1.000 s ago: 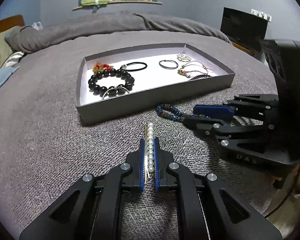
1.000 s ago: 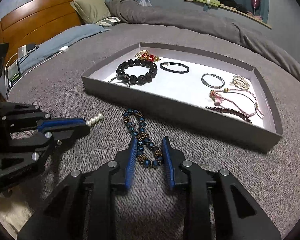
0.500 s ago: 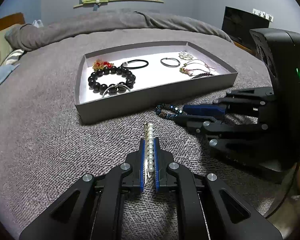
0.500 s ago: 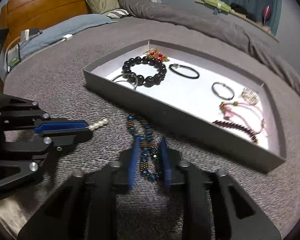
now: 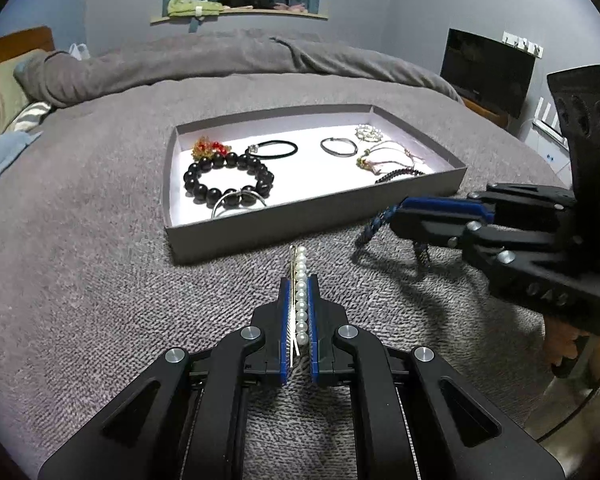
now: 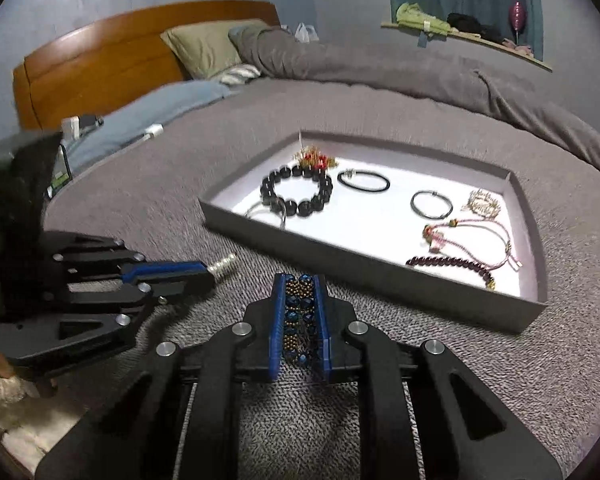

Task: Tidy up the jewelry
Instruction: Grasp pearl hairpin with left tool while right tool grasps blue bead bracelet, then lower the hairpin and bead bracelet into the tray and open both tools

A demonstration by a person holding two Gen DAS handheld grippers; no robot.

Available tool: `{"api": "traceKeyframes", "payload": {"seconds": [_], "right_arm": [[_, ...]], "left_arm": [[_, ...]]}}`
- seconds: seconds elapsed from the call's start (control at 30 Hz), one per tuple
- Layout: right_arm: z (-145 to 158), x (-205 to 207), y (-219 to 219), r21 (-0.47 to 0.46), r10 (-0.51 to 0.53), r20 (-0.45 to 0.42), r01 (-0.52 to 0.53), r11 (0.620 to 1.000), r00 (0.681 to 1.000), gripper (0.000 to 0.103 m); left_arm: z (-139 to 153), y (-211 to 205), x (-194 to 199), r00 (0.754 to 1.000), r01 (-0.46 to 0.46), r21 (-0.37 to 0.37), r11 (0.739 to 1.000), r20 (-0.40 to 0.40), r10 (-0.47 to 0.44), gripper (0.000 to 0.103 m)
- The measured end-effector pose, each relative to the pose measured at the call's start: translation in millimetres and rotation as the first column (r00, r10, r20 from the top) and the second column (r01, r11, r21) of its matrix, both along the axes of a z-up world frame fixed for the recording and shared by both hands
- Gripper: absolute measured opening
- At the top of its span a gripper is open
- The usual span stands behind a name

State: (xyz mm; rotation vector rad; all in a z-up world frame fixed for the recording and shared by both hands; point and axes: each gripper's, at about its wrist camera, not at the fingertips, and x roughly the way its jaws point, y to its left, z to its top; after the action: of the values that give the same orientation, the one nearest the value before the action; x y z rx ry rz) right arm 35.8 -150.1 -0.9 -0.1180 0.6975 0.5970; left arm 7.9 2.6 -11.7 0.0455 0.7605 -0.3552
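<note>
A: Start at the left. What does the left gripper (image 5: 298, 280) have?

B: Its blue pads are clamped on a pearl hair pin (image 5: 300, 292), a row of white pearls on a thin metal bar. The pin runs lengthwise between the fingers and its far end sticks out past the tips, over the grey bedspread (image 5: 100, 280).

A: And ahead of it?

B: The grey tray (image 5: 300, 216) sits on the bedspread, just beyond the pin's tip. At its left end lies a black bead bracelet (image 5: 228, 178) with a silver ring (image 5: 238, 204) overlapping its near side and a red and gold ornament (image 5: 210, 148) at its far side. Next comes a black cord bracelet (image 5: 274, 148), then a thin dark bangle (image 5: 339, 147), then a pink cord bracelet (image 5: 384, 156) and a dark red bead strand (image 6: 452, 264) at the right end.

A: The right gripper (image 6: 300, 280)?

B: Closed on a blue and bronze beaded bracelet (image 6: 300, 320), packed between its pads. In the left wrist view the bracelet's ends hang down from the fingers, just off the bedspread, near the tray's right front corner.
</note>
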Motion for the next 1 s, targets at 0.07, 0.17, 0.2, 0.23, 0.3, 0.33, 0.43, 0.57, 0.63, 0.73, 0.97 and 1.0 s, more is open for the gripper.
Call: {"api": "traceKeyframes", "payload": {"seconds": [0.07,0.17,0.2,0.23,0.3,0.33,0.43,0.57,0.63,0.73,0.97,1.0], "right_arm": [[7,-2,-5,0.021,-0.012,0.014,0.012,1.000,1.000,0.014],[23,0,-14,0.060,-0.037,0.044,0.035,0.998,0.998,0.014],[29,2,-17,0.065,-0.046,0.058,0.042,0.997,0.997,0.014],[36,5,-20,0.072,-0.063,0.079,0.058,0.996,0.995,0.014],[48,16,-27,0.091,-0.103,0.096,0.094,0.991,0.990,0.014],[53,21,-30,0.102,-0.117,0.100,0.107,0.989,0.988,0.014],[63,39,-38,0.118,-0.161,0.117,0.147,0.982,0.980,0.014],[66,69,-49,0.140,-0.223,0.114,0.207,0.968,0.968,0.014],[64,84,-53,0.151,-0.243,0.104,0.226,0.962,0.964,0.014],[52,101,-57,0.166,-0.261,0.074,0.246,0.955,0.962,0.014],[8,120,-52,0.119,-0.221,-0.047,0.225,0.967,0.974,0.014],[2,122,-50,0.114,-0.213,-0.063,0.219,0.969,0.975,0.014]], "left_arm": [[5,-1,-1,1.000,0.001,-0.005,1.000,0.010,-0.001,0.008],[23,-2,-2,0.999,0.006,-0.018,1.000,0.053,-0.005,0.008],[32,-4,0,0.997,0.007,-0.016,1.000,0.073,-0.006,0.008],[38,-5,3,0.996,0.005,-0.014,1.000,0.088,-0.003,0.008],[55,-7,14,0.993,-0.003,-0.022,1.000,0.117,0.005,0.008],[60,-8,20,0.993,-0.001,-0.034,0.999,0.120,0.005,0.008],[69,-11,43,0.993,-0.010,-0.062,0.998,0.119,0.018,0.008],[72,-16,74,0.993,-0.036,-0.080,0.996,0.106,0.045,0.008],[71,-19,89,0.994,-0.047,-0.086,0.995,0.094,0.055,0.008],[63,-21,112,0.996,-0.059,-0.105,0.993,0.063,0.065,0.008],[24,-28,136,0.999,-0.019,-0.091,0.996,-0.030,0.016,0.008],[21,-29,137,0.999,-0.013,-0.089,0.996,-0.040,0.010,0.008]]}}
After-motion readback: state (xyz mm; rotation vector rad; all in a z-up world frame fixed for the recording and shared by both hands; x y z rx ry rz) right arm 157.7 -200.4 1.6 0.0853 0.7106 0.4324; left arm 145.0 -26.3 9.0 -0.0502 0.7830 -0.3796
